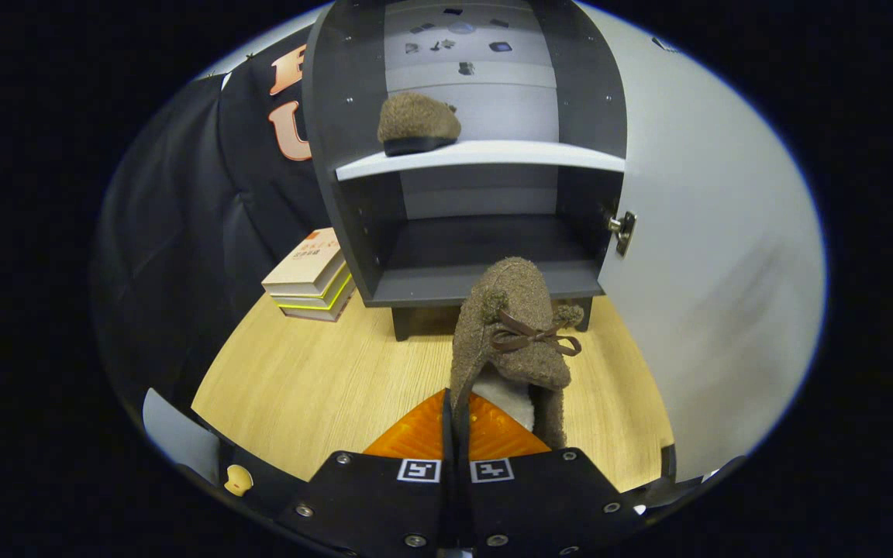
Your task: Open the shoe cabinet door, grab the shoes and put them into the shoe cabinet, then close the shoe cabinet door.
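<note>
Currently, step in hand: the second shoe is being carried toward the open shoe cabinet; the door-opening part looks done and the door-closing part is not yet done.
Hand-held gripper: its fingers are drawn close together and pinch the thin edge of the carried shoe's collar between them, so it is holding the shoe, not empty.
Carried shoe: a brown fuzzy slipper with a small ribbon bow and pale lining; it hangs from the fingers, toe pointing up and forward, just ahead of them and in front of the lower compartment.
Other shoe: the same brown kind, it rests on the white shelf, at the left part of it.
Shoe cabinet: dark grey, it stands on the tabletop; the lower compartment has nothing in it.
Door: light grey, it is swung open to the right side, with a metal latch at its inner edge.
Books: a small stack just beside the cabinet's left wall.
Next move, my judgement: push the shoe forward into the cabinet, onto the shelf beside its pair or the lower floor, keep away from the door edge, set the sole down flat, then spread the fingers.
Risk, my judgement: the grip is only on soft fabric, so the shoe may swing or slip.
</note>
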Demonstrator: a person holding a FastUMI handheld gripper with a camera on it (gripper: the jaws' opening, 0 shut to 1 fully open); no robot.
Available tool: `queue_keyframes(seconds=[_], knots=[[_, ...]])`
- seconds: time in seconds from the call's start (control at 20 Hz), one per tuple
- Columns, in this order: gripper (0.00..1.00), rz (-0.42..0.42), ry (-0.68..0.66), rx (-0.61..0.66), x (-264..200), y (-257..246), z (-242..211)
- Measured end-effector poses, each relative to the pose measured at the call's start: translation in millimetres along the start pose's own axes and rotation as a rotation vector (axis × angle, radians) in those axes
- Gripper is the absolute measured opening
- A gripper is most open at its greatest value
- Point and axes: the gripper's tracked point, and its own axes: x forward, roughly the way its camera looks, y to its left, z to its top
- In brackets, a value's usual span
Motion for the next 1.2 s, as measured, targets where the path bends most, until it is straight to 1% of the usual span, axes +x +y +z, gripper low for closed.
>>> queue_keyframes(seconds=[0.25, 0.55, 0.85, 1.2], knots=[[0.00, 0.003, -0.091, -0.033, -28, 3, 56], [0.00, -0.006, -0.177, -0.082, -32, -7, 136], [0.00, -0.029, -0.224, -0.109, -5, -28, 206], [0.00, -0.069, -0.211, -0.151, 52, -56, 263]])
